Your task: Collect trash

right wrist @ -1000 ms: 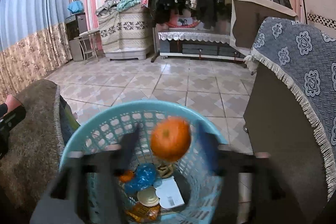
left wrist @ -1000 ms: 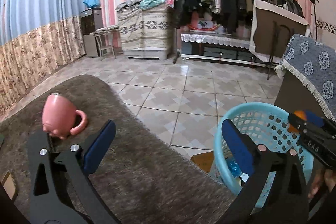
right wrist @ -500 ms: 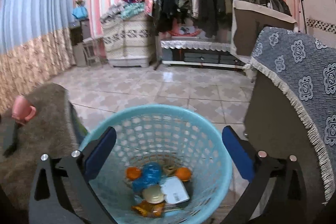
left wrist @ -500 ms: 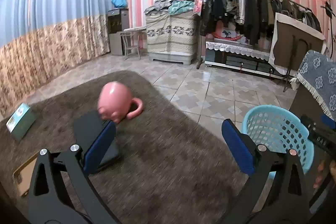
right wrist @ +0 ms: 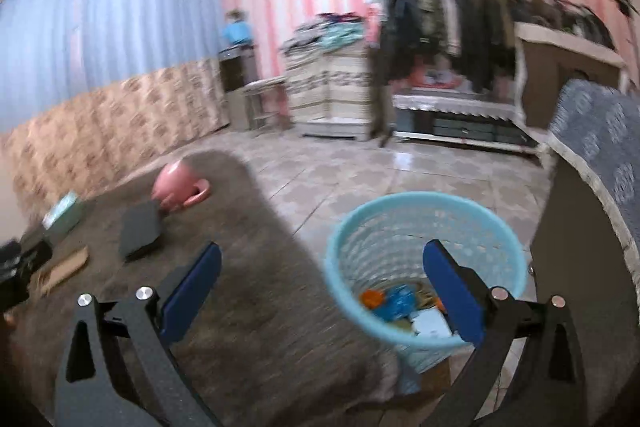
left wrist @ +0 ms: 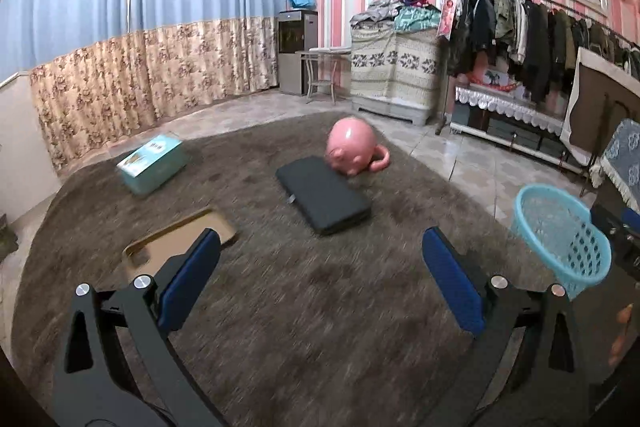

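The right gripper (right wrist: 320,291) is now holding nothing, its blue-padded fingers spread wide, whereas a second ago a round orange fruit was hanging between them above the light-blue perforated plastic basket (right wrist: 424,227); that fruit is now lying among the other scraps at the basket's bottom, an orange blob at about 6 o'clock in the right wrist view, beside crumpled blue wrapping (right wrist: 396,303) and a white paper slip (right wrist: 432,323). The right wrist view is also pulling back and swinging toward 9 o'clock, so the basket is sitting lower and further right than before. The left gripper (left wrist: 320,279), equally wide and empty, is sweeping away from the basket across the dark brown shaggy rug (left wrist: 304,327), and the basket is sliding out to 3 o'clock in the left wrist view. Coming into view are a pink pig-shaped ceramic mug (left wrist: 354,151) at 12 o'clock, a flat black rectangular case (left wrist: 324,195) touching it, a teal cardboard box (left wrist: 152,163) at 10 o'clock and a tan phone case (left wrist: 180,239) at 9 o'clock. One drop therefore looks finished, and the hands seem to be searching for the next piece; which of these counts as trash is unclear.
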`<state>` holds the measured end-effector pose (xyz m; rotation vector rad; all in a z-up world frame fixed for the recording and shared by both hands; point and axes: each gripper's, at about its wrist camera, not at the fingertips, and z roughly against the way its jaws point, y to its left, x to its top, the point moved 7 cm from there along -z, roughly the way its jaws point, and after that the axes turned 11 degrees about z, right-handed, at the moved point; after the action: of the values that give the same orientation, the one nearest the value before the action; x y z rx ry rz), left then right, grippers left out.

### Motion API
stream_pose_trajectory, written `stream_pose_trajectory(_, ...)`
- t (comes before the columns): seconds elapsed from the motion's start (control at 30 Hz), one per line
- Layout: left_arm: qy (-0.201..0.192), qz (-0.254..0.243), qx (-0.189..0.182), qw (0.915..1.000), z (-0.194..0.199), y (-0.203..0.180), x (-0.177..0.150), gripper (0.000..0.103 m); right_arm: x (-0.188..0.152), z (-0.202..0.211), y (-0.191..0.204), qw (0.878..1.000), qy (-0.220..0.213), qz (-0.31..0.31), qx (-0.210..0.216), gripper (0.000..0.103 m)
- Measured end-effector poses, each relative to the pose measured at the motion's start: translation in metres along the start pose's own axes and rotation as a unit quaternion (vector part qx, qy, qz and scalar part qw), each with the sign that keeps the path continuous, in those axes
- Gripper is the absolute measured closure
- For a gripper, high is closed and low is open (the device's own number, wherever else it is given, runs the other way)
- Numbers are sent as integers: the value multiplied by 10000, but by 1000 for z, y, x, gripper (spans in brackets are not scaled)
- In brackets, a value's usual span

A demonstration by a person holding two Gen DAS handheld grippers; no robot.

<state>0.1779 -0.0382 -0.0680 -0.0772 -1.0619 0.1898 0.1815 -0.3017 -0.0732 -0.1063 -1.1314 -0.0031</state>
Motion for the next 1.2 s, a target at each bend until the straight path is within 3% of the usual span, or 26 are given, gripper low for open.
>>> stream_pose_trajectory(0.13, -215, -250, 187, 9993, 25, 7, -13, 5, -8, 15, 42, 9982, -57, 465, 371, 4)
stream_pose_trajectory(0.3, -358, -350, 188, 9986, 47, 13, -29, 5, -15, 33, 63, 9969, -131, 566, 534, 4)
stream_pose_trajectory(0.37, -418, -237, 278, 9985, 53, 21, -33, 5, -20, 41, 66, 9971, -140, 577, 472, 4)
stream_pose_trajectory(0.73, -605, 197, 36, 9980, 77, 37, -42, 5, -37, 58, 90, 9955, -244, 745, 534, 4)
stream_pose_trajectory(1.2, -728, 290, -27, 9969, 82, 39, -42, 5, -38, 65, 89, 9957, -485, 639, 463, 4)
